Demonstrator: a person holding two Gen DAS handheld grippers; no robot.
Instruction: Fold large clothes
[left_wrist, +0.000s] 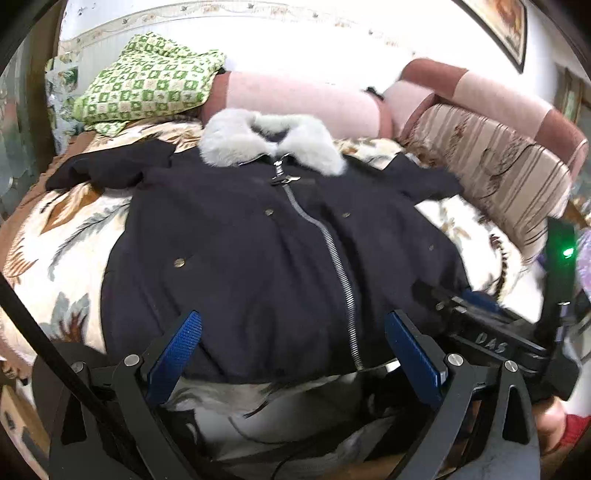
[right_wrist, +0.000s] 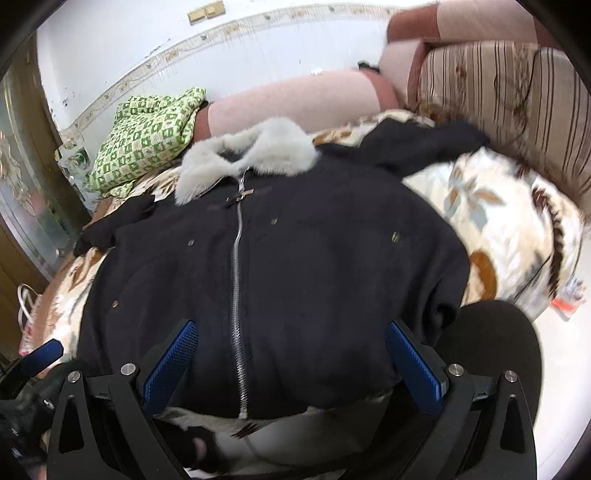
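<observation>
A dark zip-front coat (left_wrist: 258, 258) with a grey fur collar (left_wrist: 269, 142) lies flat on a floral bedspread (left_wrist: 62, 229), both grippers (left_wrist: 291, 347) (right_wrist: 291, 350) spread open and empty near its hem, where thick fabric could probably slip from a shallow pinch.

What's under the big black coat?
A leaf-patterned blanket shows all around the coat, so the coat lies on it. Whatever is beneath the coat's middle is covered.

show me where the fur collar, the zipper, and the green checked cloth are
fur collar (left_wrist: 229, 138), left wrist view, its left lobe
zipper (right_wrist: 236, 266), right wrist view, middle of the teeth
green checked cloth (left_wrist: 147, 81), left wrist view, its centre
</observation>
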